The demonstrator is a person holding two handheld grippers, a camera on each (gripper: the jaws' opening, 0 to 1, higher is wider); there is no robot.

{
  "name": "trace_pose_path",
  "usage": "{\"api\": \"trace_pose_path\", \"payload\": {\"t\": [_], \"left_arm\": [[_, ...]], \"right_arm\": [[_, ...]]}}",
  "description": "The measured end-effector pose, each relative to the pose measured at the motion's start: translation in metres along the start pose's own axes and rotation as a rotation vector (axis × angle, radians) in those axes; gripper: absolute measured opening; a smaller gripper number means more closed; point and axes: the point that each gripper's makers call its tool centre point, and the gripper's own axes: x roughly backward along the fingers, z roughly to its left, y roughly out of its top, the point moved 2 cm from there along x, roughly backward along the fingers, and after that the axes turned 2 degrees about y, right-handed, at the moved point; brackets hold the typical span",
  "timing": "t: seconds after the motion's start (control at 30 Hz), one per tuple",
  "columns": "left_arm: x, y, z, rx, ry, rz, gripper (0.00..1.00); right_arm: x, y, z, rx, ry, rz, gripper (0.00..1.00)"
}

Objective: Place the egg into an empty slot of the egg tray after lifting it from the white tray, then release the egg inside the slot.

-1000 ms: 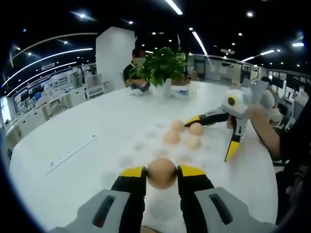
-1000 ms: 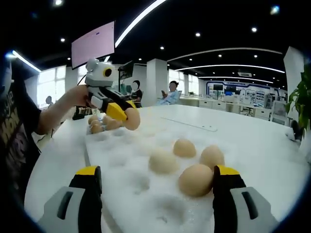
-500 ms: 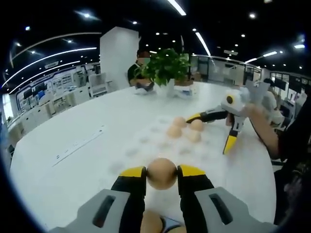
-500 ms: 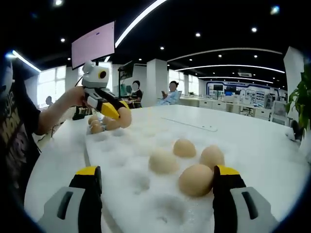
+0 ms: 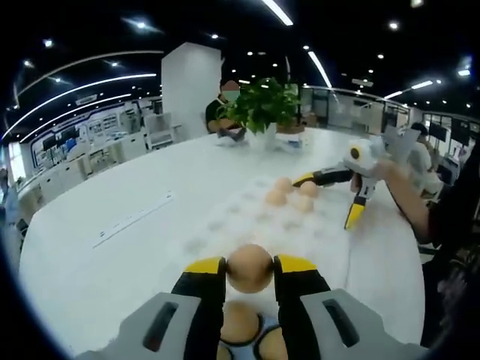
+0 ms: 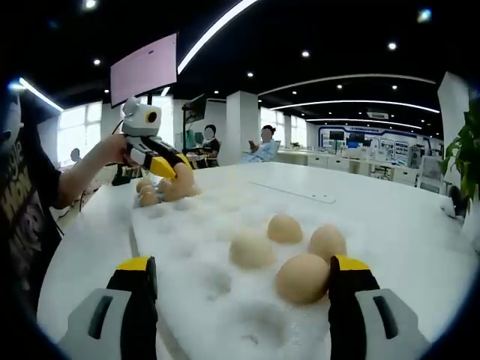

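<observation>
My left gripper (image 5: pixel 249 267) is shut on a tan egg (image 5: pixel 249 268), held above the near end of the table. Right beneath it lie more eggs (image 5: pixel 240 324) in the white tray. The white egg tray (image 5: pixel 225 221) stretches ahead, with several eggs (image 5: pixel 274 197) in its far slots. In the right gripper view the left gripper (image 6: pixel 180 174) hangs over the heap of eggs (image 6: pixel 150 193) at the tray's far end. My right gripper (image 6: pixel 240 277) stands open low over the egg tray (image 6: pixel 202 240); an egg (image 6: pixel 302 277) sits in a slot next to its right jaw.
A potted green plant (image 5: pixel 259 101) stands at the table's far side, with a person seated behind it. A long flat strip (image 5: pixel 135 219) lies on the table left of the egg tray. A person's arm (image 6: pixel 82 172) holds the left gripper.
My left gripper has drawn back with the egg, away from the filled slots and over the heap of eggs, which now shows under its jaws. The right gripper has not moved.
</observation>
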Motion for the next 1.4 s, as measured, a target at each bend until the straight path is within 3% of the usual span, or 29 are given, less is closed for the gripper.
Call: {"api": "trace_pose_path", "payload": {"t": [0.33,1.4], "left_arm": [[0.021,-0.004,0.016,0.039,0.054,-0.025,0.25],[0.083,-0.028,0.07,0.078,0.22,-0.023,0.25]], "right_arm": [[-0.001,0.0,0.002,0.0,0.001,-0.001,0.99],[0.0,0.001,0.005,0.0,0.001,-0.004,0.99]]}}
